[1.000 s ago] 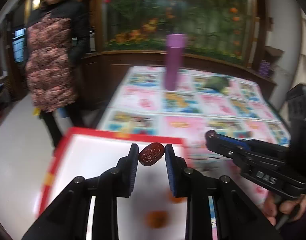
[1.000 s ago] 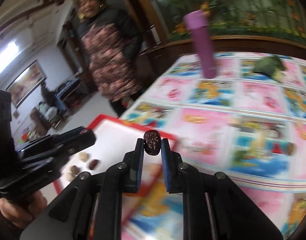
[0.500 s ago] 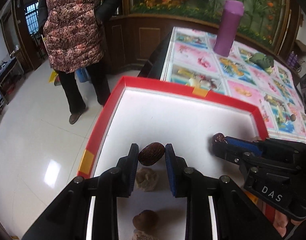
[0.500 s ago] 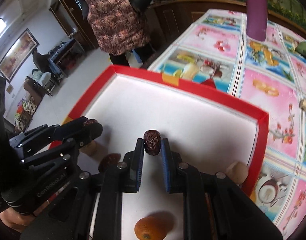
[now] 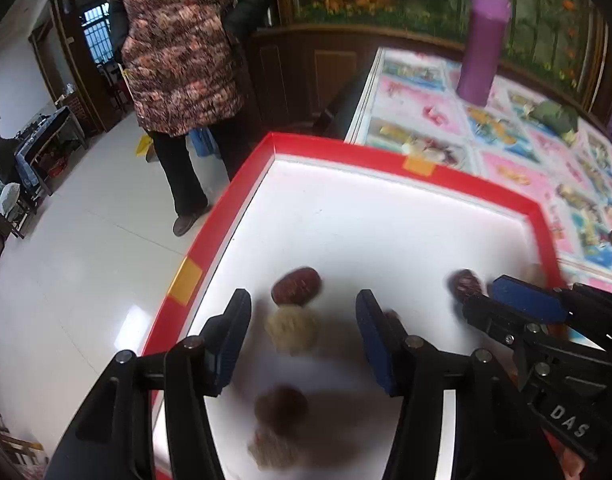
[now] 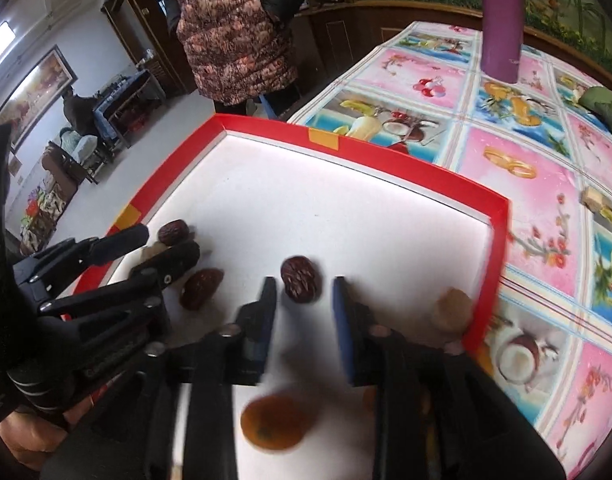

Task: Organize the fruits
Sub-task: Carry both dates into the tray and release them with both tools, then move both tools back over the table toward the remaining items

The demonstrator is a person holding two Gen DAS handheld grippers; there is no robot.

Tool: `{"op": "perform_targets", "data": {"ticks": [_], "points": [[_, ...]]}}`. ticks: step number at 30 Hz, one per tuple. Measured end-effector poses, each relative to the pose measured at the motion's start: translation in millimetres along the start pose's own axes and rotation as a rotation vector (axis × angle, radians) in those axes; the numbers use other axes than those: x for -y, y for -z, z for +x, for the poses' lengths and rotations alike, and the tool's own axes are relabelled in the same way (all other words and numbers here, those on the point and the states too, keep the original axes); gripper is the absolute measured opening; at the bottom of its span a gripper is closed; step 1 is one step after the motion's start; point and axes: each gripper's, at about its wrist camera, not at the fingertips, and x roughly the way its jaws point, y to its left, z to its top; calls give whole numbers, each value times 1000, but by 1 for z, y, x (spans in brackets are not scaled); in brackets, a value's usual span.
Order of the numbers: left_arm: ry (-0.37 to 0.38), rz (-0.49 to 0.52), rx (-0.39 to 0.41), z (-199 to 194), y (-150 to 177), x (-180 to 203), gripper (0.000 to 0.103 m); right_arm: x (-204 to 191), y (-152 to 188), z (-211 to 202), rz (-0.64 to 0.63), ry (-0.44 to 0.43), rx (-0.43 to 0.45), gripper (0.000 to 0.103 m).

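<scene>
Both grippers spread wide over the red-rimmed white tray (image 6: 482,200), gripping nothing — left gripper (image 5: 301,320) above a dried red date (image 5: 296,286) touching a pale walnut (image 5: 291,330), right gripper (image 6: 303,306) just behind another red date (image 6: 300,285) lying loose mid-tray.

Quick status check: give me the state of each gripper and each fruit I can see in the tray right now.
left gripper: open, holding nothing
right gripper: open, holding nothing
left red date: lying in tray
right red date: lying in tray
tan fruit: in tray, touching left red date
orange fruit: in tray, blurred
red tray: holds fruit
</scene>
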Motion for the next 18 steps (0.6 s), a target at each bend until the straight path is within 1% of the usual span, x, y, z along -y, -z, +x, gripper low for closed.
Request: {"op": "perform_targets", "data": {"ticks": [2,3,4,7,8,10,12,14,16,18], "points": [[23,4,25,-15,5,5,58,5,7,-19,18,-51,43,39],[24,7,38,-24,6,8,60,8,13,-35,22,-86,76,40],[30,7,49,-30,8,11,61,11,19,-48,24,-90,102,42],[85,17,81,-53,14,25,64,23,37,-84,24,-41,175,53],[99,29,91,-61,17,31,65,28,44,-93,29,-29,192,55],[131,54,116,-74,23,47,70,42,60,-113,44,1,213,55],[176,71,121,-81,30,63,74,60,77,-131,71,38,225,55],[235,102,103,-84,35,84,75,80,92,-147,107,66,243,55],[267,131,97,-87,36,101,75,100,106,-163,141,101,256,55],[293,159,95,-89,37,121,75,121,117,-176,169,160,261,55]]}}
